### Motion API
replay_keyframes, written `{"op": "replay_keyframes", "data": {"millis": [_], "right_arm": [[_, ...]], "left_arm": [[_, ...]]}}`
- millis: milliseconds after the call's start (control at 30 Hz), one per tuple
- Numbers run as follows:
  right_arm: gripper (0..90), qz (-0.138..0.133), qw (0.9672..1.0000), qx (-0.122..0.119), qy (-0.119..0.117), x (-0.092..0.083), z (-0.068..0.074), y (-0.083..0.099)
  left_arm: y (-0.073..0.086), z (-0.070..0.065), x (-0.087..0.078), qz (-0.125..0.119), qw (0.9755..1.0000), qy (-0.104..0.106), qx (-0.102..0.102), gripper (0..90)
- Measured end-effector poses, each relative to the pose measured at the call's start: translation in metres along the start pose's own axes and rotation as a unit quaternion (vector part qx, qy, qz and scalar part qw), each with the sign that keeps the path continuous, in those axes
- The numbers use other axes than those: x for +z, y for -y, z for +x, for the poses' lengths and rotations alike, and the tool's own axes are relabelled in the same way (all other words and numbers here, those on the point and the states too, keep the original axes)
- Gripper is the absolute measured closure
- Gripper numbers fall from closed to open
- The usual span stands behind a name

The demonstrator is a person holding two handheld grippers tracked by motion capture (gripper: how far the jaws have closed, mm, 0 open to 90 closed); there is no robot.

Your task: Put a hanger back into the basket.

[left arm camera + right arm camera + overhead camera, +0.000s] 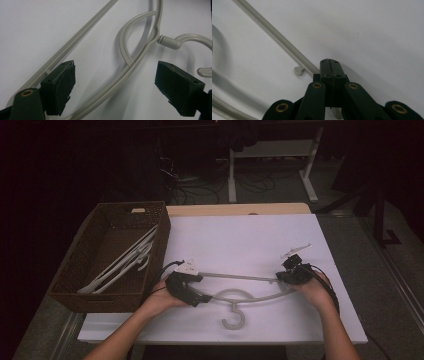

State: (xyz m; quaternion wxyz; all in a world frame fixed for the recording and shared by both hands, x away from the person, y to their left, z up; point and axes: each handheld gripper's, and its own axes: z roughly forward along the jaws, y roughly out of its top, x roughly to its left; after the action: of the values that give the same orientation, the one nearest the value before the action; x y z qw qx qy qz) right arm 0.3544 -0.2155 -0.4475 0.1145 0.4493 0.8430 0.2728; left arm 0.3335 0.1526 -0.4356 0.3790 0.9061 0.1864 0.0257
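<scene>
A thin grey plastic hanger (239, 292) with a curved hook lies flat on the white counter (250, 235), left tongs (192, 287) open astride its left end, right tongs (286, 276) shut on its right end, a woven basket (87, 270) of hangers at far left.

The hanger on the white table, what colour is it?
Light grey all over, hook included. The hanger shows best in the left gripper view.

Pale grey hanger (235, 292), white table (250, 235), dark brown woven basket (75, 280)
</scene>
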Motion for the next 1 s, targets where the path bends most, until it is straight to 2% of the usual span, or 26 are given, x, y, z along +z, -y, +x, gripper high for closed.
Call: {"op": "replay_keyframes", "data": {"millis": [167,400,433,467,500,533,567,700,867,967,1000], "right_arm": [[89.9,0.001,1.0,0.001,0.0,0.0,0.0,0.0],[89.9,0.006,1.0,0.002,-0.001,0.0,-0.001,-0.001],[89.9,0.006,1.0,0.002,-0.001,0.0,-0.001,-0.001],[89.9,0.006,1.0,0.001,-0.002,0.0,-0.001,-0.002],[89.9,0.006,1.0,0.001,-0.002,0.0,-0.001,-0.002],[90.0,0.006,1.0,0.001,-0.005,0.001,-0.002,-0.002],[90.0,0.007,1.0,0.0,-0.005,0.001,-0.001,-0.002],[90.0,0.008,1.0,-0.001,-0.005,0.001,-0.001,-0.002],[90.0,0.009,0.9999,-0.004,-0.004,0.001,-0.001,-0.002],[89.9,0.012,0.9999,-0.008,-0.002,0.001,0.0,-0.003],[89.9,0.013,0.9999,-0.008,-0.002,0.0,0.0,-0.003]], "left_arm": [[-0.005,-0.004,0.011,0.033,0.9985,0.008,0.044,27.2],[-0.008,-0.007,0.022,0.068,0.9935,0.018,0.089,41.9],[-0.008,-0.007,0.022,0.068,0.9935,0.018,0.089,43.5],[-0.009,-0.008,0.025,0.074,0.9922,0.017,0.099,43.5],[-0.009,-0.008,0.025,0.074,0.9922,0.017,0.099,47.4],[-0.009,-0.009,0.027,0.085,0.9901,0.015,0.111,47.4],[-0.01,-0.009,0.027,0.086,0.9893,0.017,0.117,51.8],[-0.014,-0.012,0.03,0.094,0.987,0.025,0.128,60.7],[-0.015,-0.011,0.03,0.097,0.9858,0.031,0.134,67.9],[-0.015,-0.013,0.031,0.096,0.984,0.03,0.147,69.4],[-0.015,-0.014,0.03,0.099,0.9824,0.031,0.155,70.1]]}}
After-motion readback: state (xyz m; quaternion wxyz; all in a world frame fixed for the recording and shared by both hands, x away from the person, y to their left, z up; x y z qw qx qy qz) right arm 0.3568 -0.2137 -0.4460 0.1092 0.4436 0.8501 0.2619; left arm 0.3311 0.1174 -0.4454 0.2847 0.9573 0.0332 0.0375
